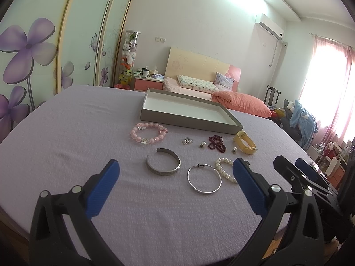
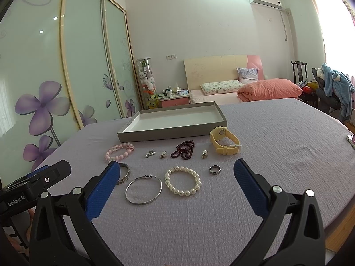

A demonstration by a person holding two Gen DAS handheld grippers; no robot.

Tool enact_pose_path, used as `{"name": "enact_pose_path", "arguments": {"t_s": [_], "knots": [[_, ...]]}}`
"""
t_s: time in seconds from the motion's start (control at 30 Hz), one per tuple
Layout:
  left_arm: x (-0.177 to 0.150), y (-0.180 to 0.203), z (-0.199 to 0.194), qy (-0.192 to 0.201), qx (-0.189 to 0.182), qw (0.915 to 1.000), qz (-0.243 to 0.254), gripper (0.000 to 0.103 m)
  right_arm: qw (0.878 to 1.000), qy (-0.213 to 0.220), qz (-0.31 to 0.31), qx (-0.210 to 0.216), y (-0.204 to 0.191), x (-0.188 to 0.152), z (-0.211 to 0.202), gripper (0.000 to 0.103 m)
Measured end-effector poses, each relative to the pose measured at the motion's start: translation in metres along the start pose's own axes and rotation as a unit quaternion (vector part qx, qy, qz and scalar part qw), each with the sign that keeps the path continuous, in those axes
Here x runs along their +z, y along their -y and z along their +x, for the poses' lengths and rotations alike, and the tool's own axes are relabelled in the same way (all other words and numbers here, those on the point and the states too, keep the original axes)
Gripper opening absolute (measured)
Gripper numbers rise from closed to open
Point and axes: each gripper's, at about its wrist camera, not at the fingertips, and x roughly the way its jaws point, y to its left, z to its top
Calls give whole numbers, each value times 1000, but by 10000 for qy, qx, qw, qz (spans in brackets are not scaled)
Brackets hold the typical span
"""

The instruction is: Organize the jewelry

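Observation:
Jewelry lies on a lilac table cloth (image 1: 66, 133) in front of an empty grey tray (image 1: 190, 119) (image 2: 168, 134). There is a pink bead bracelet (image 1: 148, 133) (image 2: 119, 151), a grey cuff bangle (image 1: 163, 161), a thin silver bangle (image 1: 204, 178) (image 2: 143, 189), a pearl bracelet (image 1: 225, 169) (image 2: 183, 180), dark red beads (image 1: 216, 143) (image 2: 183, 149), a yellow watch (image 1: 244, 143) (image 2: 224, 144), small earrings (image 1: 187, 141) (image 2: 163, 154) and a ring (image 2: 214, 169). My left gripper (image 1: 175, 173) and right gripper (image 2: 177, 173) are open and empty, above the near row.
The right gripper shows at the right edge of the left wrist view (image 1: 306, 177). A phone (image 2: 351, 139) lies at the table's right edge. A bed (image 2: 244, 90), a wardrobe (image 2: 66, 66) and a chair with clothes (image 2: 332, 88) stand beyond the table.

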Motion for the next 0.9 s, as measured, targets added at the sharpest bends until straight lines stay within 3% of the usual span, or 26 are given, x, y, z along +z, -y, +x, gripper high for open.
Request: {"name": "enact_pose_path", "arguments": {"t_s": [0.9], "knots": [[0,-3,6,-122,97,9999,-23,101,9999,-117,39,-28,5,-5,10,102]]}}
